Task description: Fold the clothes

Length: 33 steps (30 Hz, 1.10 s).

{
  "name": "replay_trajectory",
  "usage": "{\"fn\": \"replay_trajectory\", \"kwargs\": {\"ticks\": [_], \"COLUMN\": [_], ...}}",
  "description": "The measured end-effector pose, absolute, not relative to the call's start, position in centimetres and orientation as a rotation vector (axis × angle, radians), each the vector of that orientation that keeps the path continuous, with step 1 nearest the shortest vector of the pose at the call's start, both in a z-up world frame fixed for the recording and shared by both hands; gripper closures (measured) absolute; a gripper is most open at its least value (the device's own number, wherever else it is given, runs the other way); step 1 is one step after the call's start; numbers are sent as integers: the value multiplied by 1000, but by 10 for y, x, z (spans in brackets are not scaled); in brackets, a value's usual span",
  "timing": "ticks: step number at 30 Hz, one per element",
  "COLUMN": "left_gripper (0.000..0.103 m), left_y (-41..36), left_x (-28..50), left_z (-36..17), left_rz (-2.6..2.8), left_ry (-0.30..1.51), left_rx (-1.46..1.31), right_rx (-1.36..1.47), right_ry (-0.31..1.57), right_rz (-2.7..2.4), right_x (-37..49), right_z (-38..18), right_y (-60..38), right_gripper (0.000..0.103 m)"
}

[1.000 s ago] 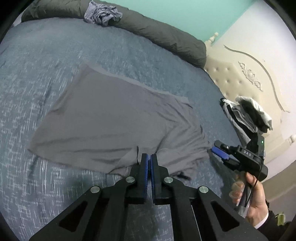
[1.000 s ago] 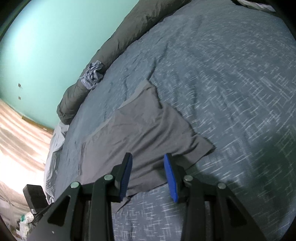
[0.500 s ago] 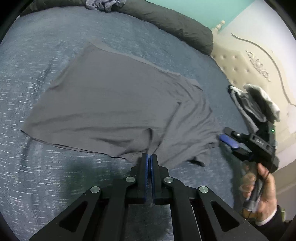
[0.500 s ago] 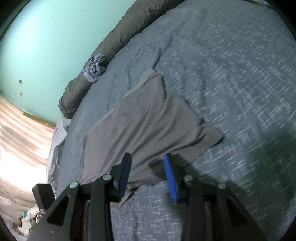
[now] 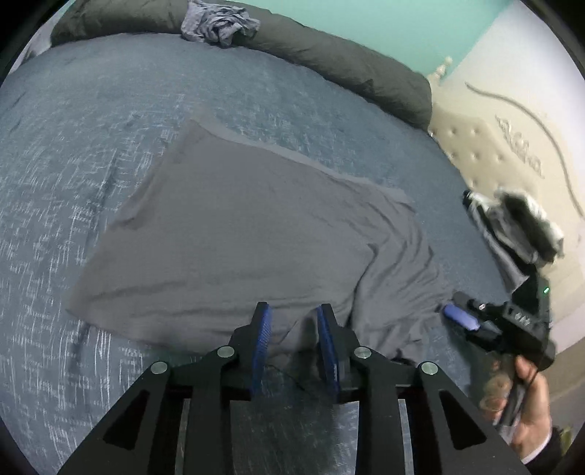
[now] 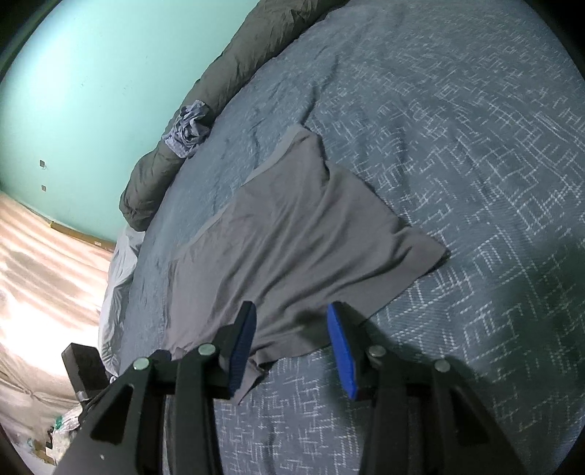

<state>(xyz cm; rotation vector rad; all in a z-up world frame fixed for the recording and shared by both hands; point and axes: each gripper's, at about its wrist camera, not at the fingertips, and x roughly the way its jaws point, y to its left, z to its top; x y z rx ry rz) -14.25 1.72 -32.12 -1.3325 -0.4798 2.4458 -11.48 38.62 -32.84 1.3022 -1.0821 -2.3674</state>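
A grey garment (image 5: 234, 237) lies spread on the blue patterned bedspread (image 5: 73, 128), flat on the left and wrinkled on the right. My left gripper (image 5: 292, 329) is open just above its near edge, and holds nothing. The garment also shows in the right wrist view (image 6: 292, 248). My right gripper (image 6: 292, 336) is open and empty over the garment's near hem. In the left wrist view the right gripper (image 5: 475, 321) sits in a hand at the garment's right end.
A dark grey rolled duvet (image 5: 329, 54) lies along the far edge of the bed with a crumpled blue-grey garment (image 5: 219, 22) on it. A pile of black and white clothes (image 5: 519, 230) sits by the beige headboard (image 5: 512, 146). The floor (image 6: 44, 277) lies beyond the bed's edge.
My left gripper was shut on the garment's near edge and has now opened and let it go. The garment has settled onto the bed. The right gripper stays open.
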Motion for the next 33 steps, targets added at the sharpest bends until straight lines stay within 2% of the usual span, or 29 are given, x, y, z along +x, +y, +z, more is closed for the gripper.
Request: {"fn": "replay_trajectory", "kwargs": {"ticks": [3, 4, 6, 17, 20, 24, 30, 33], "left_gripper": [77, 90, 102, 102, 102, 102, 102, 102], "left_y": [21, 22, 24, 12, 2, 2, 1, -11], "left_x": [-145, -145, -144, -121, -114, -114, -118, -118], "left_z": [-326, -328, -331, -311, -311, -325, -322, -317], "left_rz": [2422, 2416, 2397, 2412, 2410, 2419, 2427, 2434], "left_ry": [-443, -430, -421, -403, -437, -387, -421, -496], "left_rx": [-1350, -1356, -1367, -1307, -1328, -1415, -1375, -1346], "right_rx": [1304, 1305, 1304, 1312, 1315, 1318, 1319, 1319], "right_ry": [-1088, -1090, -1092, -1092, -1088, -1083, -1077, -1082], "right_rz": [-2365, -2364, -2363, -2357, -2354, -2350, -2350, -2348], "right_x": [-115, -115, -116, -116, -116, -117, -118, -118], "right_z": [-329, -329, -328, -328, -329, -329, -329, -330], "right_y": [387, 388, 389, 385, 382, 379, 377, 378], "right_gripper": [62, 62, 62, 62, 62, 62, 62, 62]}}
